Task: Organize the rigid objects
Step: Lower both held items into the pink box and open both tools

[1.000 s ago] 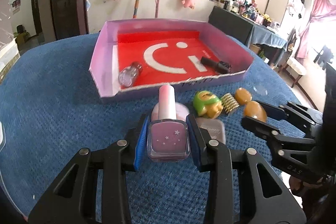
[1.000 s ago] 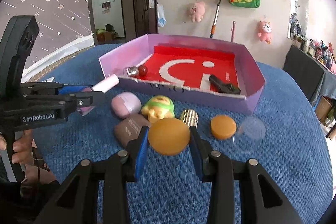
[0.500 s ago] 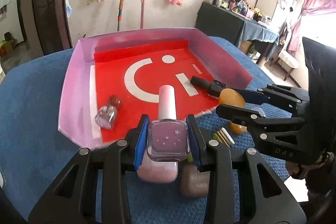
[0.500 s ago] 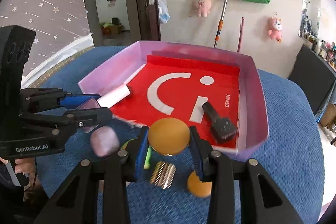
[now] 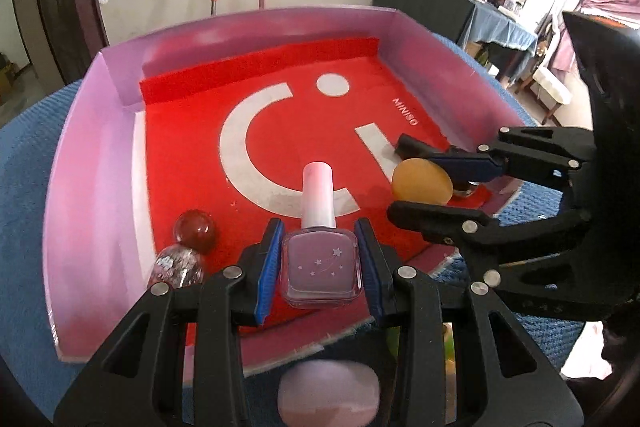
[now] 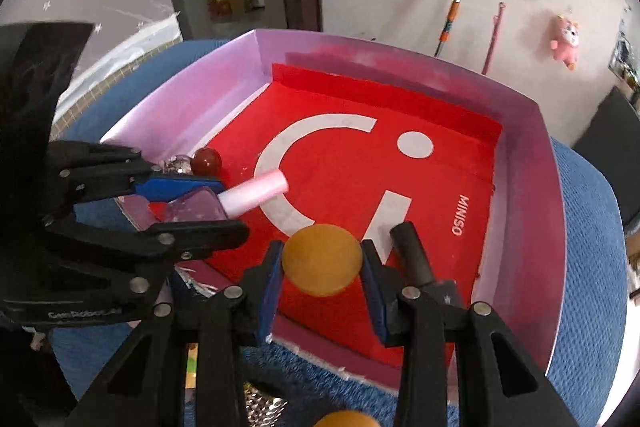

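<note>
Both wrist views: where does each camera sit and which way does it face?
Left wrist: on the left gripper, looking along its jaws at the nail polish bottle over the tray; right gripper enters from the right.
Right wrist: on the right gripper, facing the orange disc it holds; left gripper enters from the left.
Shared: tray, both grippers, black tube.

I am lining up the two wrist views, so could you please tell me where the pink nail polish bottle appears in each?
Left wrist: the pink nail polish bottle sits bottom centre, clamped in the left gripper, cap pointing away.
Right wrist: the bottle is at middle left, held sideways, cap pointing right.
Shared landmark: the white dot on the red tray floor.
</note>
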Tool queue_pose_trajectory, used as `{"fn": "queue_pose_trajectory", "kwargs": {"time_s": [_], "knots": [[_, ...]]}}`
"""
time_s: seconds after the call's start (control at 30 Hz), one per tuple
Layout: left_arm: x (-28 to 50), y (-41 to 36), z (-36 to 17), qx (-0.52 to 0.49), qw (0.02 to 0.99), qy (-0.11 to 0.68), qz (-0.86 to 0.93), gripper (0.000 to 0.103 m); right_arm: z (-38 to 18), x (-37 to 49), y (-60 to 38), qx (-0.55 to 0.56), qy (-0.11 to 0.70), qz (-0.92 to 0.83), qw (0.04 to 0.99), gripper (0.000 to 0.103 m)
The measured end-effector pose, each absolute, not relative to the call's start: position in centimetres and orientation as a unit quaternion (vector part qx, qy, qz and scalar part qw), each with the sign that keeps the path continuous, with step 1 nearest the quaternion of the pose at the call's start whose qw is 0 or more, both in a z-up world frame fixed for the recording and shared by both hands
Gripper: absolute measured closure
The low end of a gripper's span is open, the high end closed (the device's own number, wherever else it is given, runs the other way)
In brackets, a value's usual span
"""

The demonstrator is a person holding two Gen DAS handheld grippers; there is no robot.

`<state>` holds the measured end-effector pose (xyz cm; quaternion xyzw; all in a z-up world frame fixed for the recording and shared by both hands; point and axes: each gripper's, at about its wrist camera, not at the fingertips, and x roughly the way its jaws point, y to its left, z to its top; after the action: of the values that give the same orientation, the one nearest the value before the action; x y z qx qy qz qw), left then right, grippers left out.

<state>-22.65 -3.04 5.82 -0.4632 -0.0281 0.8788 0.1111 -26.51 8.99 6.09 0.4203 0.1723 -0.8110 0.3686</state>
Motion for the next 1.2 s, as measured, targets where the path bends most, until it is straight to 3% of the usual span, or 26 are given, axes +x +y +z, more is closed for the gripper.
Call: {"fn": "queue_pose_trajectory", "kwargs": {"time_s": [1.2], "knots": [[-23.6,-3.1,4.8,-0.465,0.114,-0.005,0.878,0.068,4.1,-28.3,8.0,0.451,0.196,-0.790,0.366,0.061]]}}
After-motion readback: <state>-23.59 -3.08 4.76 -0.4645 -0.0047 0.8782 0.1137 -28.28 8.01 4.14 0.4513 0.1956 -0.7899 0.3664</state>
